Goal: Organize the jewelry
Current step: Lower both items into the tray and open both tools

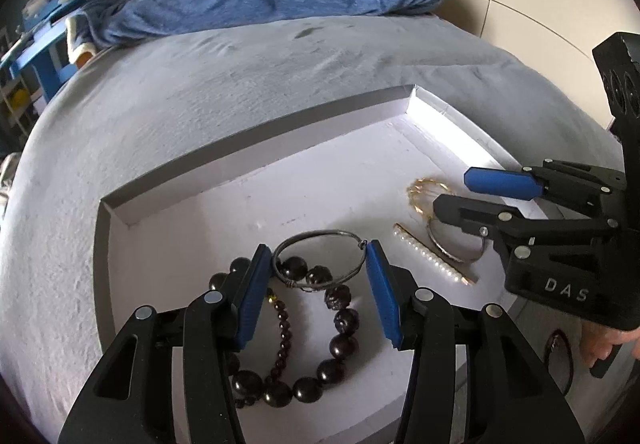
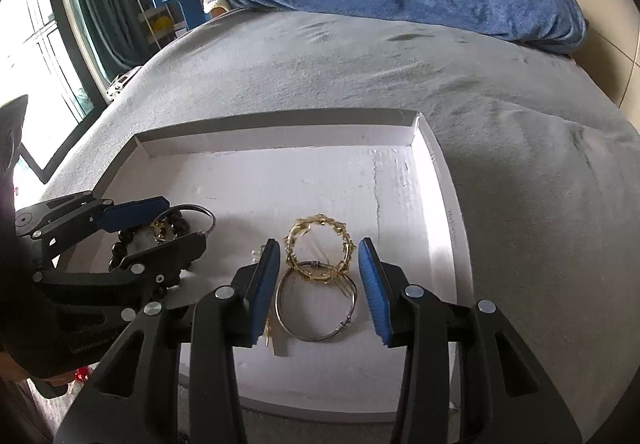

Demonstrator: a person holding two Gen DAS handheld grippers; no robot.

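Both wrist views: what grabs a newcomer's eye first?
The white tray on the grey bed, with jewelry lying inside. Under the left gripper, open, a dark bead bracelet with a thin wire bangle over its far end. Between the open right gripper's blue fingers, a gold chain bracelet overlaps a silver bangle; a pearl hair clip lies between the two groups.
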